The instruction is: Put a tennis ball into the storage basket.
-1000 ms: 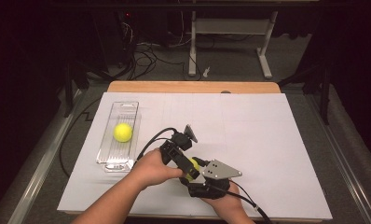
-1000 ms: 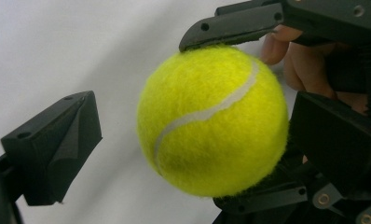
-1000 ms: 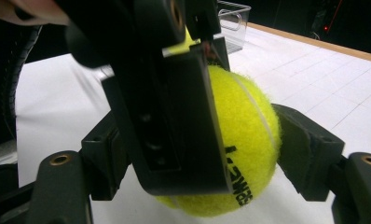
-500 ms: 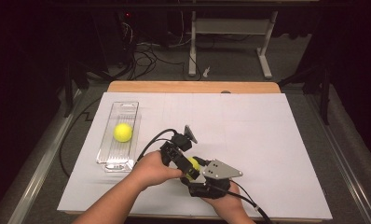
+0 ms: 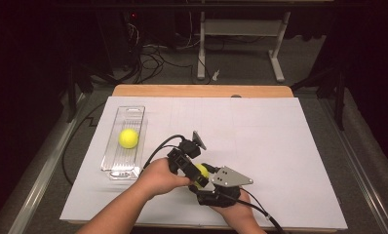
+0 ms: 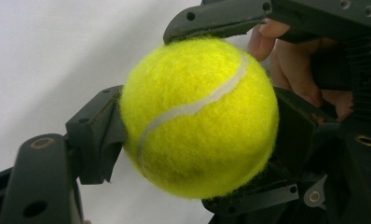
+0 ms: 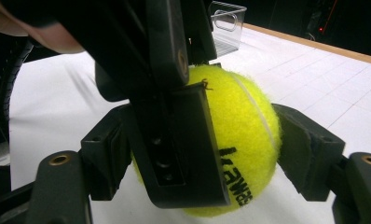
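Dark room, white-covered desk point(image 5: 280, 146). Near its front edge both your grippers clamp one tennis ball point(image 5: 201, 171): the left gripper point(image 5: 194, 173) has just been closing on it while the right gripper point(image 5: 204, 183) holds it, so looks like a handoff. Second ball point(image 5: 128, 138) sits in the clear tray point(image 5: 115, 168) by the left edge.

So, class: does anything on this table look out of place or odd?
One thing: both grippers clamp the same fuzzy yellow tennis ball, the left gripper and right gripper crossing on it. The clear plastic tray with the second yellow ball looks orderly.
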### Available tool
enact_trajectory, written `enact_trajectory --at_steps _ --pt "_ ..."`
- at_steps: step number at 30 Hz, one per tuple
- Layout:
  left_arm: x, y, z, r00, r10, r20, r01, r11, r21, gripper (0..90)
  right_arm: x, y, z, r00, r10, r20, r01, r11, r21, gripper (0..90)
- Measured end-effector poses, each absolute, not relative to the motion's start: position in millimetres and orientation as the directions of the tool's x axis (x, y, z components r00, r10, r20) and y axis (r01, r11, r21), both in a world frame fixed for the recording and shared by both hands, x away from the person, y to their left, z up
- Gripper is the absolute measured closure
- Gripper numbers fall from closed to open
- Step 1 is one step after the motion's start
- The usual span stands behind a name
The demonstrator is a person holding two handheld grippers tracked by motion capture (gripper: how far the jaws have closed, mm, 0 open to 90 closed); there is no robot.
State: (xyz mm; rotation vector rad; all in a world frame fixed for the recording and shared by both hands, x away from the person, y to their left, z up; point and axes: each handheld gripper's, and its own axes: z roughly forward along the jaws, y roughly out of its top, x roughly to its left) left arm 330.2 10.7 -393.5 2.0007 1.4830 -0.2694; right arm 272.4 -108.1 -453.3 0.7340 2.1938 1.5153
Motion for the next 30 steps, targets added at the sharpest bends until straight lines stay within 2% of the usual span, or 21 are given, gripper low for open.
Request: enact_trajectory --at_steps 22,30 --pt "329.3 9.9 -394.8 0.364 0.795 -0.485 0.909 -0.191 0.37 26.7 272.1 -106.7 -455.9 -0.799 0.6 -0.037 0.18 0.298 0.938 24.8" --pt "330.4 10.4 -395.1 0.357 0.803 -0.477 0.91 -0.183 0.373 26.8 273.9 -106.8 -456.8 -0.796 0.605 -0.02 0.193 0.285 0.939 15.6"
